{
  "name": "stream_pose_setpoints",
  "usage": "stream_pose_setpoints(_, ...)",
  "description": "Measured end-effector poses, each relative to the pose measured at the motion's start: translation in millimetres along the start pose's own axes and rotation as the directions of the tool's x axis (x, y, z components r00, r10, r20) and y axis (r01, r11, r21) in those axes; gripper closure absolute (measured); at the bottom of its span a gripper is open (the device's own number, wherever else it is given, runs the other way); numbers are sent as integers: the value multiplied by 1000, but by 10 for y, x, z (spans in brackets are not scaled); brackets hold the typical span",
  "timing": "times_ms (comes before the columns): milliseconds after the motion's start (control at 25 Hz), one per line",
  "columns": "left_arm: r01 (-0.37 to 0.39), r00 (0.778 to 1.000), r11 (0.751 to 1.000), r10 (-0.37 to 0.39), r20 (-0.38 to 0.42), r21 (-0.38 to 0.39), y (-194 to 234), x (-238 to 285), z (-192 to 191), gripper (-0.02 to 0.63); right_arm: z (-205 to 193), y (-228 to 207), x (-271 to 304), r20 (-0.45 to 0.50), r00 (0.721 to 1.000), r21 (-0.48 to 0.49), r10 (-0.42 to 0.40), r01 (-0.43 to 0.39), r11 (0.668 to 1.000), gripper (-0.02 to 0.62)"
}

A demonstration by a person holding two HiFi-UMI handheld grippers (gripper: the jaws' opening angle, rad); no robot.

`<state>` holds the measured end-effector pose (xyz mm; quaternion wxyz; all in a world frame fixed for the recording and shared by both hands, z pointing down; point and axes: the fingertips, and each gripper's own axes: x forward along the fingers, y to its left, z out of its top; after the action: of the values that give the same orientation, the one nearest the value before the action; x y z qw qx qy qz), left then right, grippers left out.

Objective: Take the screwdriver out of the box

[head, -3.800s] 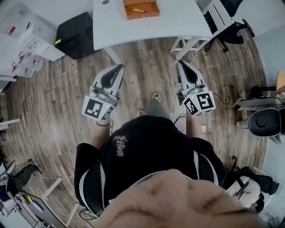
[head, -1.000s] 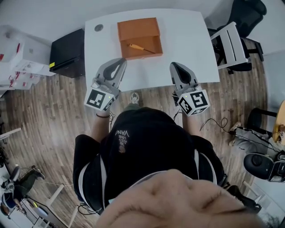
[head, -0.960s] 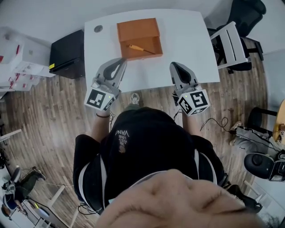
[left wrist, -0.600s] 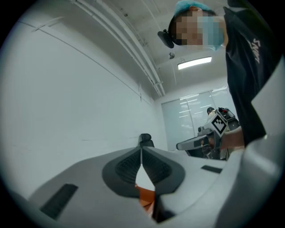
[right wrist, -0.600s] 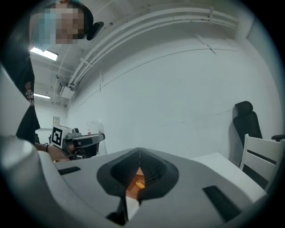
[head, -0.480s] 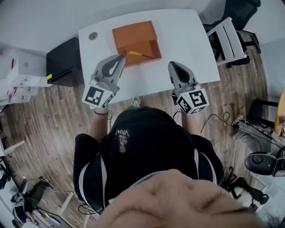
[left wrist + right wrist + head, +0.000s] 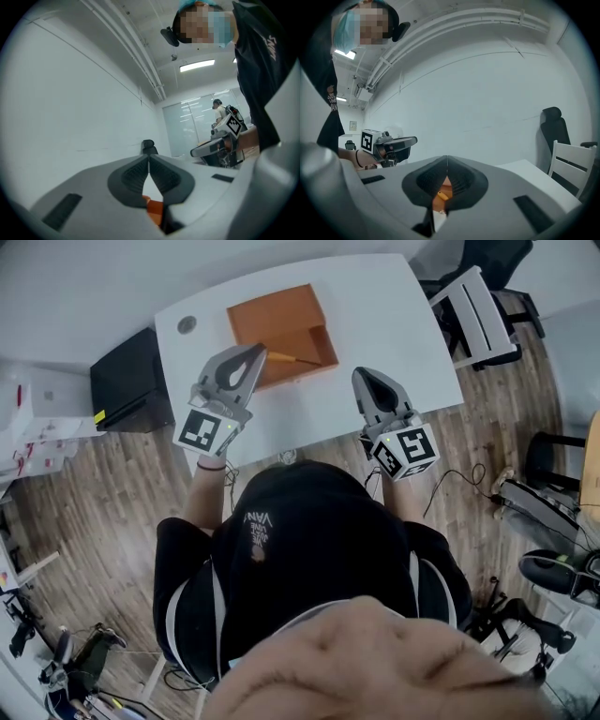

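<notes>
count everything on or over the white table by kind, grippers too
orange box: 1
screwdriver, lying in the box: 1
round grey disc set in the white table: 1
grippers: 2 (left gripper, right gripper, both shut, holding nothing)
total: 5

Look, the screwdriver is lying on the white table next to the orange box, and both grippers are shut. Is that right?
Not quite. The screwdriver lies inside the orange box, not next to it, as the head view shows. The box stands on the white table, and the left gripper and right gripper are both shut.
</notes>
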<state>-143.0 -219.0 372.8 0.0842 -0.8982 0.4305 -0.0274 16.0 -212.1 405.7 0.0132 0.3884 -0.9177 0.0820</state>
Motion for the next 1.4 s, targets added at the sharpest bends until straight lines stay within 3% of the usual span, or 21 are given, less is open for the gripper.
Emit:
stream_pose_setpoints(120, 18, 1000, 1000, -18, -20, -7, 13, 97, -45, 586, -7, -10, 31, -2, 1000, 1, -5, 5, 1000, 583)
stream_pose_setpoints(400, 117, 988, 989, -106, -114, 90, 58, 320, -381, 586, -46, -46, 95, -11, 1000, 11, -17, 17, 1000, 583)
stream_pose_setpoints(1120, 230, 942, 973, -221, -251, 8, 93, 585, -1132, 586, -154, -126, 112, -27, 998, 42, -59, 60, 997, 583)
stream_pose_setpoints(1400, 272, 907, 962, -264, -329, -22, 82, 608, -1414, 584, -166, -142, 123, -30, 997, 37, -66, 67, 997, 583)
